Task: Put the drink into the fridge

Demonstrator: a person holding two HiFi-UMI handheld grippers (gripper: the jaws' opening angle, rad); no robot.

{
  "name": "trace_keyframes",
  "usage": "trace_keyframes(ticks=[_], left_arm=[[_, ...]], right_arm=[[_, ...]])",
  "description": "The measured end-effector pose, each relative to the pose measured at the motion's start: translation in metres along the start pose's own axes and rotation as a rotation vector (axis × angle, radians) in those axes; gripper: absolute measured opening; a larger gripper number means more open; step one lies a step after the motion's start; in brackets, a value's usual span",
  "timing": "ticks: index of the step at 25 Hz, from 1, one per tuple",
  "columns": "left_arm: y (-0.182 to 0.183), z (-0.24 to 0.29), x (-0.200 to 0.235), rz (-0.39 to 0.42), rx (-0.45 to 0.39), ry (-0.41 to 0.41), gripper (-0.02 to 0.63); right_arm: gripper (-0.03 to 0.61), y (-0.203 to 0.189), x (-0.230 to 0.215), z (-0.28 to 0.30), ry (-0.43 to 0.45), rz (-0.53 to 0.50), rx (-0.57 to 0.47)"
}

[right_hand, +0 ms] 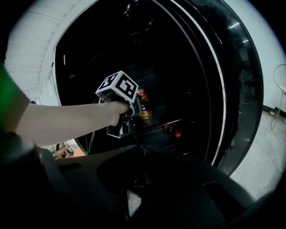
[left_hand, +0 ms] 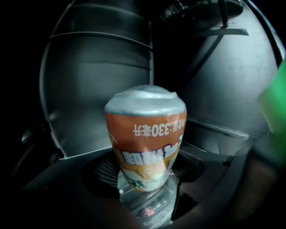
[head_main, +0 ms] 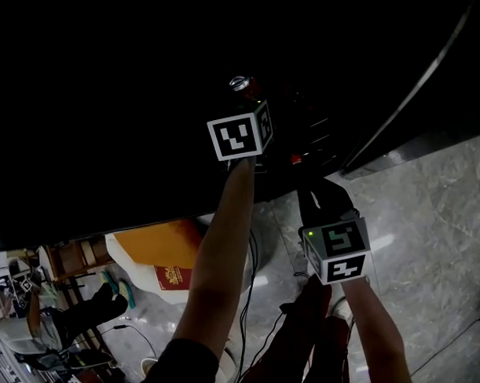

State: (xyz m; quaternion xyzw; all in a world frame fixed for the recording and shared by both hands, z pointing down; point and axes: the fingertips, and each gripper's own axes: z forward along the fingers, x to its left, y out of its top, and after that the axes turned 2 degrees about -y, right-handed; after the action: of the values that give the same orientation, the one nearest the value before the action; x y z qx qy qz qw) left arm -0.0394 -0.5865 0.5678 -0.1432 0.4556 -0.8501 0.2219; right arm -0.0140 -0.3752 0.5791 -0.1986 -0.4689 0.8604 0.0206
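Grey marbled floor [head_main: 437,219], glossy. Black cables [head_main: 250,261] trail across it. Orange-topped white container [head_main: 159,244] at left.

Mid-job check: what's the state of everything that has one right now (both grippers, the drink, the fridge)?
can: gripped, held at the fridge opening.
left gripper: shut on the can.
right gripper: looks shut, nothing in it, held back from the fridge.
fridge door: open.
bottle: red cap on, lying on a fridge shelf.
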Motion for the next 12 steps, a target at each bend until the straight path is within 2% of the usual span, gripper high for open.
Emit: trace_keyframes(ticks=[5, 9, 12], left_arm=[[0.002, 0.008, 0.004, 0.0, 0.021, 0.002, 0.336], [0.007, 0.013, 0.012, 0.005, 0.013, 0.025, 0.336], [0.013, 0.022, 0.015, 0.0, 0.005, 0.012, 0.336]], right_arm=[[0.018, -0.007, 0.003, 0.002, 0.004, 0.013, 0.009], [0.018, -0.011, 0.005, 0.0, 0.002, 0.012, 0.014], [0.018, -0.013, 0.0, 0.0, -0.007, 0.021, 0.019]])
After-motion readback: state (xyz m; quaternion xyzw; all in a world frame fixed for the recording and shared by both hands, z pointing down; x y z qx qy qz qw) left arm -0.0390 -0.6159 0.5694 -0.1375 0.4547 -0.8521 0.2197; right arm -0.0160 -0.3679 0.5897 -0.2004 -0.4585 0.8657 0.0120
